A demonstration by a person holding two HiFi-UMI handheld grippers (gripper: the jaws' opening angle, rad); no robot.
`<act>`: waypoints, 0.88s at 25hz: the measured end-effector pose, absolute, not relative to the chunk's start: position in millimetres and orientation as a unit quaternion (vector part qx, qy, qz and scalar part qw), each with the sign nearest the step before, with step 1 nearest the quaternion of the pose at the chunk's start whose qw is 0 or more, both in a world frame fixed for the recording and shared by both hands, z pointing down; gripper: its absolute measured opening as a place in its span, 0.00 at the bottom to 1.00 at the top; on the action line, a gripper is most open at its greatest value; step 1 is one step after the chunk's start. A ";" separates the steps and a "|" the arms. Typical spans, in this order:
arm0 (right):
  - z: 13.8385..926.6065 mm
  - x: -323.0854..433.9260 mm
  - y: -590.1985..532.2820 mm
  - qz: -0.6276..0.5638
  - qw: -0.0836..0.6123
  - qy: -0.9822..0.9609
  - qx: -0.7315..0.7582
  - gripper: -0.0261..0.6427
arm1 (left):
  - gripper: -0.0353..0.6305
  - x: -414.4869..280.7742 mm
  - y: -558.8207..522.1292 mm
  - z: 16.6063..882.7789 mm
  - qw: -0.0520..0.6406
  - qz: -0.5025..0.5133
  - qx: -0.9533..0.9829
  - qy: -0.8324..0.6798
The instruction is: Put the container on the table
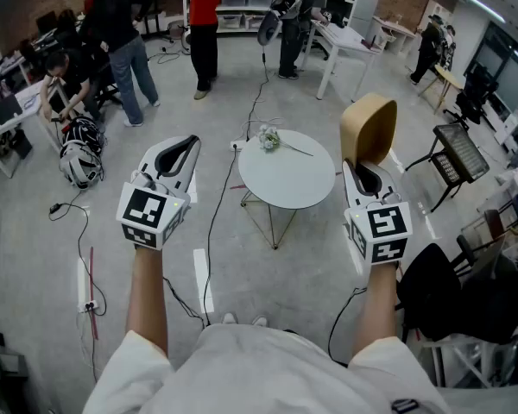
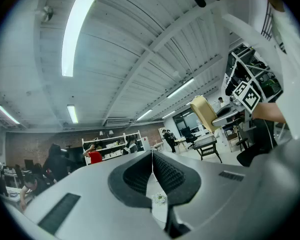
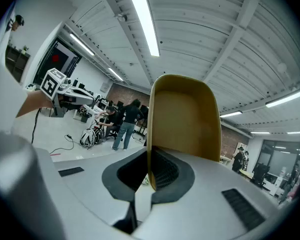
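Observation:
My right gripper (image 1: pixel 363 169) is shut on the rim of a tan container (image 1: pixel 368 128), held up in the air to the right of a round white table (image 1: pixel 287 176). In the right gripper view the container (image 3: pixel 185 118) stands tall above the closed jaws of the right gripper (image 3: pixel 149 170), its hollow side facing the camera. My left gripper (image 1: pixel 180 149) hovers to the left of the table, shut with nothing in it. In the left gripper view the left gripper (image 2: pixel 152 170) shows its pads pressed together. A small bunch of flowers (image 1: pixel 271 140) lies on the table's far side.
Cables (image 1: pixel 214 222) trail over the grey floor by the table's wire legs. A black chair (image 1: pixel 442 293) stands at my right. Several people (image 1: pixel 123 54) stand and sit further back near white desks (image 1: pixel 341 48) and shelves (image 1: pixel 242 5). A bag (image 1: pixel 78 164) lies on the floor at left.

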State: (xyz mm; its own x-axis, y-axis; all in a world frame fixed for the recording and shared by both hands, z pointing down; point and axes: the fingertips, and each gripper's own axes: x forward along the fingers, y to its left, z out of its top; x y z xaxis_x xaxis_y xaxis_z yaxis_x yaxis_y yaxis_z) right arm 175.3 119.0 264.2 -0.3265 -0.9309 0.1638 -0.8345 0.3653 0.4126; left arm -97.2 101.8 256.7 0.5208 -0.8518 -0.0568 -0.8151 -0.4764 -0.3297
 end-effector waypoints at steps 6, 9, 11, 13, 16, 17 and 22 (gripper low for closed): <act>263.8 196.9 124.3 -0.121 0.157 -0.815 0.544 0.06 | 0.09 -74.6 115.5 262.4 0.168 -0.069 -0.857 0.483; 270.1 200.4 115.3 -0.121 0.159 -0.819 0.538 0.07 | 0.09 -70.5 111.8 266.7 0.169 -0.076 -0.855 0.484; 276.1 199.5 105.1 -0.119 0.162 -0.823 0.532 0.07 | 0.09 -69.7 104.9 270.6 0.169 -0.081 -0.855 0.484; 282.3 198.3 88.8 -0.114 0.164 -0.825 0.529 0.07 | 0.09 -70.6 91.9 275.0 0.166 -0.082 -0.855 0.485; 293.9 197.1 56.0 -0.103 0.165 -0.825 0.530 0.07 | 0.09 -73.6 61.5 288.2 0.154 -0.084 -0.856 0.486; 297.8 196.6 42.6 -0.101 0.167 -0.824 0.531 0.07 | 0.09 -74.6 48.2 292.8 0.152 -0.085 -0.857 0.485; 315.5 173.2 -44.4 -0.104 0.182 -0.822 0.530 0.07 | 0.09 -98.3 -42.1 306.6 0.154 -0.076 -0.855 0.490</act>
